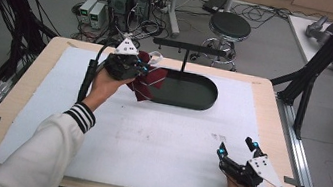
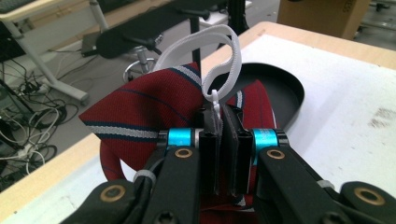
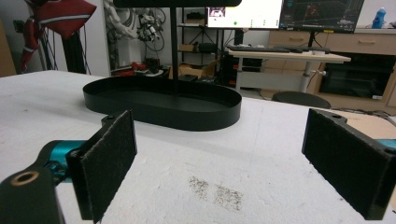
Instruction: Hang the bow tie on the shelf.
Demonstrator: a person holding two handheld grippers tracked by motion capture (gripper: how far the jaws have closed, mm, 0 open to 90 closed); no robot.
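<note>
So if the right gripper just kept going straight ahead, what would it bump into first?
Probably the black oval tray. The right gripper has its jaws wide open, pointing over bare white table cover toward the tray's wall, with nothing between. Depth is hard to judge, so that's a best guess.

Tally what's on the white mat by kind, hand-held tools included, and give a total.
Striped red tie, held up by the left tool: 1
Black oval tray with T-bar stand: 1
Hand-held tools, left and right: 2
Total: 4
</note>
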